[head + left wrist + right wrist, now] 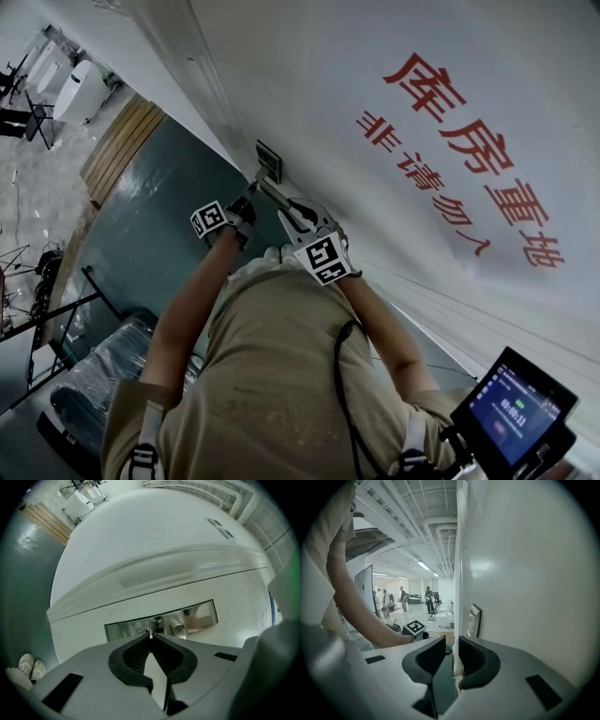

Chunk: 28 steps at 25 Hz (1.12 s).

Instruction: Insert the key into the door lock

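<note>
A thin metal key [150, 632] sticks out of the tip of my left gripper [150, 638], whose jaws are shut on it. Its tip is just in front of the shiny metal lock plate [161, 623] on the white door [154, 541]; I cannot tell whether it touches. In the head view the lock plate [268, 161] sits on the door edge, with my left gripper [248, 197] just below it. My right gripper [295, 214] is beside it, close to the door face. In the right gripper view the right gripper [452, 643] has a gap between its pads and holds nothing; the lock plate [474, 620] lies ahead.
The door carries large red characters [469, 141]. Dark green floor [150, 225] lies left of the door, with a wooden strip [117, 145] and a black cart [84, 375]. A small screen [514, 412] hangs at my right hip. People and desks [403, 599] stand far off.
</note>
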Tool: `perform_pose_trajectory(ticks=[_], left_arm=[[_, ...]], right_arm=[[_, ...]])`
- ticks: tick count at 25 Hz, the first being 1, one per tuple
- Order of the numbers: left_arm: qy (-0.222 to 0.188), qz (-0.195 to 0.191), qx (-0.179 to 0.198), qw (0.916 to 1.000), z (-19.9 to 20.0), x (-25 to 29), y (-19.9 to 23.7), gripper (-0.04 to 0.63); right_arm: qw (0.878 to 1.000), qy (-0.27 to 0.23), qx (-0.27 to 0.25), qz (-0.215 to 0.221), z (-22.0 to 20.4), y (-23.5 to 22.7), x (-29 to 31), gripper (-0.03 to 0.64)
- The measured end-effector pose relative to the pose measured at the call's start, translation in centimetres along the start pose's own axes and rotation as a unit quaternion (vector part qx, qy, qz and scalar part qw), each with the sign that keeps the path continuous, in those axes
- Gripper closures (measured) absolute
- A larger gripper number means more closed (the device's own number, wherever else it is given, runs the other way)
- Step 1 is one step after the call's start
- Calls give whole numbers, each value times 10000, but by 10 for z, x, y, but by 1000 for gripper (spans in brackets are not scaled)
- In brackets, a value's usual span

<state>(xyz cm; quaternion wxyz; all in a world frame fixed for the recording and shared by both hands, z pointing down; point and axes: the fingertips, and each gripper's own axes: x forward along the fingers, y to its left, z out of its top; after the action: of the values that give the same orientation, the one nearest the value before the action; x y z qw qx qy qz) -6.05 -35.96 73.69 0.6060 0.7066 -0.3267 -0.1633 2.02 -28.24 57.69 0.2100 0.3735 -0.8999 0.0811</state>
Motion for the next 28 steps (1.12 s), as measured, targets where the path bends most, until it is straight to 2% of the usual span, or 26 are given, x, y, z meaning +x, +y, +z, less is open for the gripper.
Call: perform_pose_trajectory(ticks=[5, 12, 15, 21, 28], left_arm=[[-276, -43, -85, 9996, -1, 1, 1, 562], [-378, -93, -176, 9991, -12, 3, 0, 563], [-429, -80, -237, 9988, -10, 4, 3, 562], [-371, -31, -236, 9990, -10, 5, 5, 563], [-391, -59, -268, 9989, -14, 8, 5, 563]], right_arm=[[9995, -59, -154, 265, -3, 4, 2, 529], [9983, -5, -328, 473, -5, 10, 3, 529], [9981, -22, -382, 477, -4, 8, 3, 529], [9992, -23, -120, 379, -5, 4, 5, 529], [9992, -6, -147, 366, -8, 4, 4, 529]])
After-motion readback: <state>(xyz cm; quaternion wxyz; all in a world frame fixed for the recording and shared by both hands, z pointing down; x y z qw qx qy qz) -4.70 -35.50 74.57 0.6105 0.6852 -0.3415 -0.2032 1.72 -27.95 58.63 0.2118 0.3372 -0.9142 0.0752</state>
